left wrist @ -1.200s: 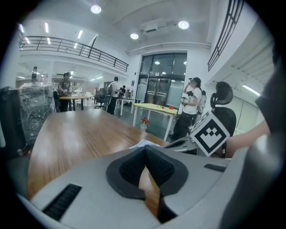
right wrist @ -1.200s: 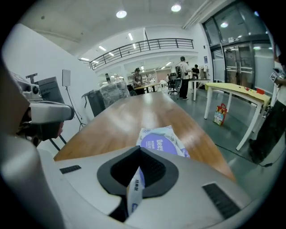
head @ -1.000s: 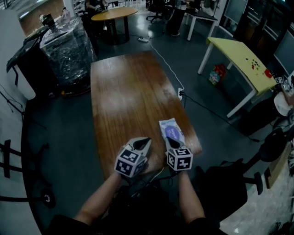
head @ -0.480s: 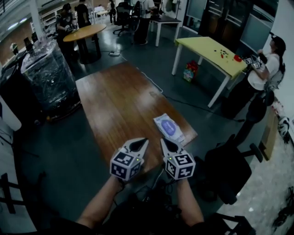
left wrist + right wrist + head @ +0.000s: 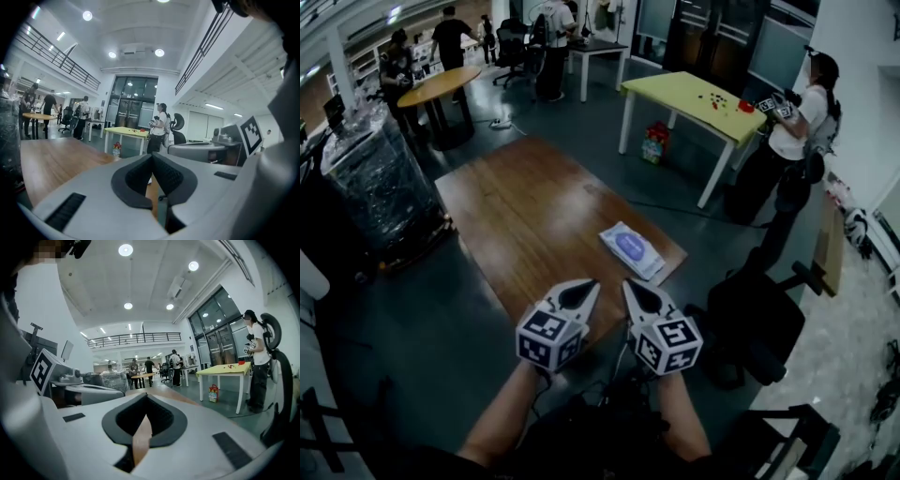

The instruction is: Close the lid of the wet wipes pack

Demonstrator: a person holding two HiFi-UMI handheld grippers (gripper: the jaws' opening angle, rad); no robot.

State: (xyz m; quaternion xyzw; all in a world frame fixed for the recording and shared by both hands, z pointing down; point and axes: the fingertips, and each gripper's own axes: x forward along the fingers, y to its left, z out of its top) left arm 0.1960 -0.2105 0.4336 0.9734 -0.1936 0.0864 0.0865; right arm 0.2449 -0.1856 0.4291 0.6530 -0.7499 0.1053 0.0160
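The left forearm [image 5: 502,417] and right forearm [image 5: 682,422] reached forward side by side, close together. They carried the left hand-held gripper [image 5: 589,285] and the right hand-held gripper [image 5: 628,284] nearly level over the desk's [image 5: 525,202] near edge, marker cubes up. Each hand-held gripper's own view showed its jaws pressed together on nothing, left [image 5: 152,158] and right [image 5: 146,398]. The wet wipes pack [image 5: 631,248] lay apart from both, by the desk's right edge near its near right corner, purple lid facing up.
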